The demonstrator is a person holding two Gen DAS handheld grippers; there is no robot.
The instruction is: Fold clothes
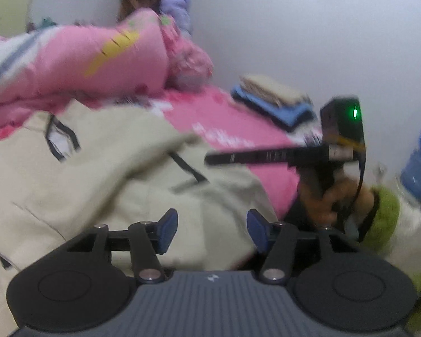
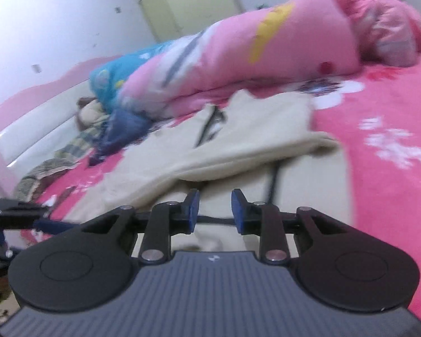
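We hold our left gripper [image 1: 212,230] low over a cream-coloured cloth garment with thin black line markings [image 1: 103,174], which lies spread and rumpled on a bright pink bedsheet printed with white flowers [image 2: 384,129]. Its blue-padded fingers [image 1: 167,230] stand wide apart with nothing between them, and the cream fabric fills the gap behind them. Our right gripper [image 2: 214,212] also hovers just above the garment, near a folded edge of it [image 2: 266,151]; its blue pads [image 2: 193,210] are parted with a moderate gap and grip nothing.

In the left wrist view we see the right gripper from the side, a dark body with a small green light [image 1: 343,123], held in a hand [image 1: 334,196] that comes out of a fuzzy lime-green cuff [image 1: 384,219].

Beyond the garment lies a bulky pink quilt with yellow and grey patches [image 2: 266,45], with a turquoise patterned bundle [image 2: 112,81] beside it against a pink and white headboard [image 2: 36,118]. A small stack of folded clothes, beige on blue [image 1: 275,98], rests on the sheet near the white wall, well apart from the garment. Both views are blurred.
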